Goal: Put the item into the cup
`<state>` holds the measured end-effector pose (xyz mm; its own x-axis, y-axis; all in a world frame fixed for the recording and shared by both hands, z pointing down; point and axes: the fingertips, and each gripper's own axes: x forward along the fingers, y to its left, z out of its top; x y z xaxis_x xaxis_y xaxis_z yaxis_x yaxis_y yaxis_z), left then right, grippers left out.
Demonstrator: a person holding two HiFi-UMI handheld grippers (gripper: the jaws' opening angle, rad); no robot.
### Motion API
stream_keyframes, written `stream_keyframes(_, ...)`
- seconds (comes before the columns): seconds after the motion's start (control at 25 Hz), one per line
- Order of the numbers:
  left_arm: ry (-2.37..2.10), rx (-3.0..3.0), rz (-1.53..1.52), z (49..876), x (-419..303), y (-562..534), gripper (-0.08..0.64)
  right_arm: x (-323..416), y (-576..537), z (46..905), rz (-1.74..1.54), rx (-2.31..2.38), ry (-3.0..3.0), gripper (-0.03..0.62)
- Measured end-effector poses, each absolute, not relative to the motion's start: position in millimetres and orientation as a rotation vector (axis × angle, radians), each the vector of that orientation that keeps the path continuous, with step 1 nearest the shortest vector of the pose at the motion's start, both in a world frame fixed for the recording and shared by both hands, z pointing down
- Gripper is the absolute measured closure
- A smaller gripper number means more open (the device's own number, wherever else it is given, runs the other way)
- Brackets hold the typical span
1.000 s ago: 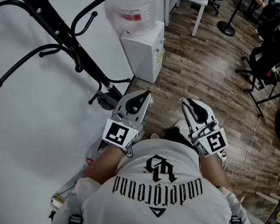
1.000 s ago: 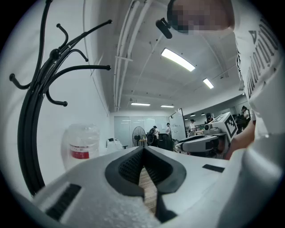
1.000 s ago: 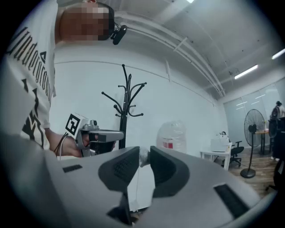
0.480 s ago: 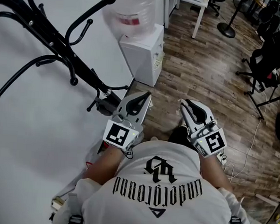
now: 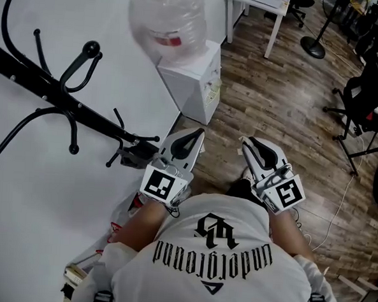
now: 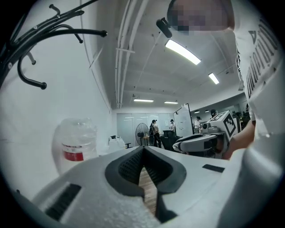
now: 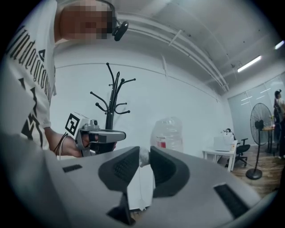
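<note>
the head view looks down on the person's white t-shirt with black print (image 5: 214, 257), with both grippers held close in front of the chest over the brown wood-plank floor (image 5: 276, 88). it also takes in the black metal coat rack (image 5: 64, 99) against the white wall and the white water dispenser cabinet (image 5: 193, 77) topped by a clear plastic bottle with a red label (image 5: 168, 24). the pads themselves are too small there to read. the left gripper (image 6: 143, 153) shows its dark ribbed pads meeting at the tips in its own view, with nothing between them and only floor visible through the slit lower down. far behind it stand people (image 6: 153, 131) beside a fan. the right gripper (image 7: 143, 156) has its pads a narrow gap apart. the white cabinet shows through that gap, and a pale grey blur at the tips cannot be told apart from it. neither the item nor the cup can be made out in any view, so their place relative to the jaws cannot be told.
</note>
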<state>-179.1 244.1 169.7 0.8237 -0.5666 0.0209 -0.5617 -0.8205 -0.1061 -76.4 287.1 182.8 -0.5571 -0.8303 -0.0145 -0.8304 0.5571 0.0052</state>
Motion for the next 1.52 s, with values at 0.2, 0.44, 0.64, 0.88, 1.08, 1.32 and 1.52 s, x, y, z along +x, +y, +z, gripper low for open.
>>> stream_keyframes(0.2,0.983,-2.923,-0.077,180.2,-132.9,207.9,0.554,-30.6,245.0,194.5,0.005,-1.409,2.805,0.512)
stream_keyframes(0.44,1.039,-2.878,-0.061,182.8,-72.7,161.6,0.554,29.8,197.9,189.4,0.017,-1.331,2.859,0.512)
stream_keyframes(0.64,1.13,-2.844,-0.081,184.1,-30.7,135.0,0.554,75.2,172.4,187.0,0.005,-1.252,2.9,0.512)
stream_keyframes(0.88,1.206,-2.841,-0.129,201.8,-6.7,104.0,0.554,108.1,142.7,206.8,-0.084,-1.207,2.93,0.512)
stream_keyframes(1.08,1.226,-2.858,-0.143,219.3,2.9,78.9,0.554,113.5,112.0,226.3,-0.122,-1.181,2.946,0.511)
stream_keyframes(1.32,1.287,-2.89,-0.182,247.9,-9.2,28.8,0.554,101.5,62.7,254.0,-0.188,-1.178,2.988,0.511)
stream_keyframes(1.52,1.336,-2.909,-0.235,284.1,-26.3,-17.3,0.554,85.6,10.8,289.7,-0.244,-1.188,3.034,0.511)
